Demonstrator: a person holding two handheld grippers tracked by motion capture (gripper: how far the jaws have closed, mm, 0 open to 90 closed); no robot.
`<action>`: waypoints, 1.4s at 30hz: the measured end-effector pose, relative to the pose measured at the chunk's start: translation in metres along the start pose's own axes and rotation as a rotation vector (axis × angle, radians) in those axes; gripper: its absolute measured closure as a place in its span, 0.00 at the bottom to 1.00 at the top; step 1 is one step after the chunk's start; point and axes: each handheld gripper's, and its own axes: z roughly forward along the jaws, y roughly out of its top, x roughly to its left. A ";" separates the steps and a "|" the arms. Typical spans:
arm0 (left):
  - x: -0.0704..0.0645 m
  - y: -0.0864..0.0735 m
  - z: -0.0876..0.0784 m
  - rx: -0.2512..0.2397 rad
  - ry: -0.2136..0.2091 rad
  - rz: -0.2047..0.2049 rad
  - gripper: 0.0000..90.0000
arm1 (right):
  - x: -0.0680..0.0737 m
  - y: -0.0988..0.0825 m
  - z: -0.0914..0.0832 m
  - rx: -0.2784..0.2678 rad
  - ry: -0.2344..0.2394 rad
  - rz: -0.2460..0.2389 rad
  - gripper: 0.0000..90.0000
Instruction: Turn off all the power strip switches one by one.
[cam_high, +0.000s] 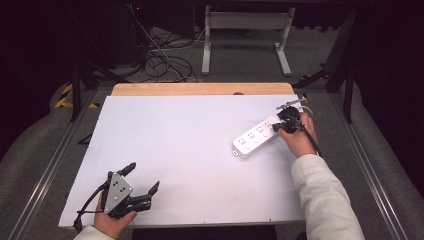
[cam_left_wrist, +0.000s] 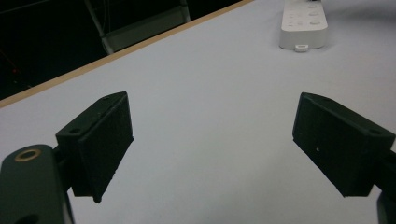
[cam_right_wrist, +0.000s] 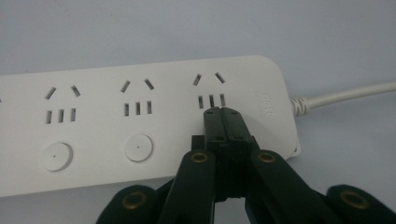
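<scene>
White power strip lies slantwise on the right part of the white table, its cord running off right. Your right gripper, jaws pressed together, has its tips on the strip's end socket. Your left gripper hovers at the near left corner, jaws spread, nothing between them.

Lying flat and slantwise near the right edge of the white table: a white power strip, sockets and round buttons facing up, white cord trailing off its far end.
</scene>
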 end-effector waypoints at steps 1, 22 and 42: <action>0.000 0.000 0.000 0.000 0.000 0.002 0.14 | 0.000 0.000 0.000 -0.003 -0.002 0.002 1.00; 0.002 0.000 0.001 0.001 -0.001 -0.009 0.14 | 0.007 0.003 -0.018 -0.090 -0.030 -0.017 1.00; 0.001 0.001 0.000 0.000 0.007 0.002 0.14 | 0.068 -0.036 -0.099 -0.419 0.192 -0.092 0.37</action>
